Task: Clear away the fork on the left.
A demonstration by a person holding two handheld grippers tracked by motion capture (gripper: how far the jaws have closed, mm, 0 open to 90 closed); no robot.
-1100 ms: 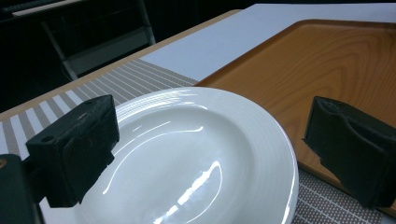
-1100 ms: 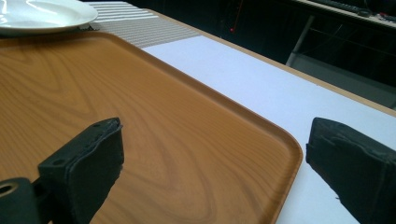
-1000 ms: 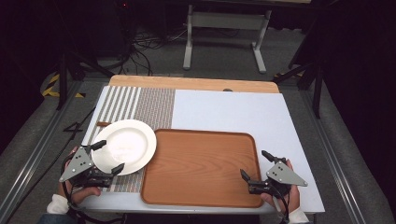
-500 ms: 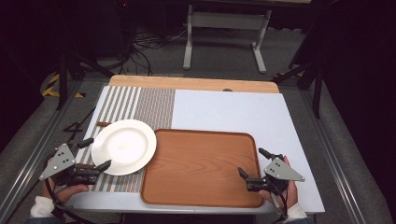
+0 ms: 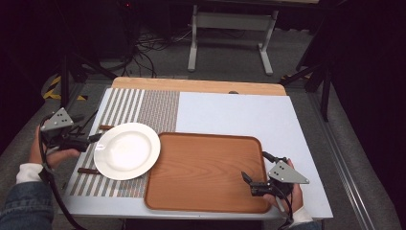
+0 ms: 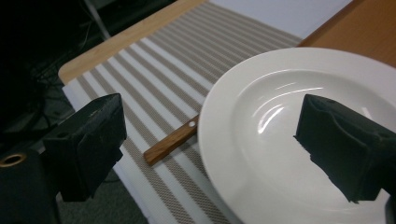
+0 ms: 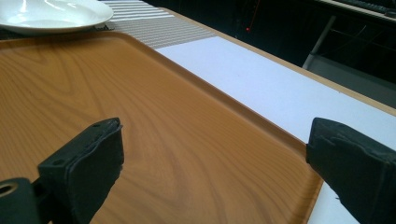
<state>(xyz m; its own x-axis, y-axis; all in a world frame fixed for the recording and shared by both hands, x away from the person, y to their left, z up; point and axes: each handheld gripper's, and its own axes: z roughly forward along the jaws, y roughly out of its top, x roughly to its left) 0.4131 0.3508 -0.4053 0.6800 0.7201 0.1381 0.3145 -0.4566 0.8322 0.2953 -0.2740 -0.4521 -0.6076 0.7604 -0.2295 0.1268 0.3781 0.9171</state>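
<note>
A white plate (image 5: 127, 151) lies on a striped placemat (image 5: 143, 108), its right edge over the rim of a wooden tray (image 5: 206, 172). My left gripper (image 5: 91, 139) is at the plate's left edge. In the left gripper view it (image 6: 210, 140) is open, the plate's rim (image 6: 205, 140) between its jaws without touching them. A wooden handle (image 6: 170, 142) sticks out from under the plate. My right gripper (image 5: 255, 166) is open over the tray's near right corner. In the right gripper view it (image 7: 219, 158) holds nothing, and the tray's rim (image 7: 243, 114) runs between its jaws.
A second wooden handle (image 5: 88, 170) pokes out at the plate's near left. White table surface (image 5: 230, 112) lies beyond the tray, with a wooden strip (image 5: 191, 85) at the far edge. A metal stand (image 5: 230, 28) and cables are on the floor behind.
My left gripper swung out to the left of the table, then came in farther along the plate's left edge. The right gripper barely shifted. The plate stayed put.
</note>
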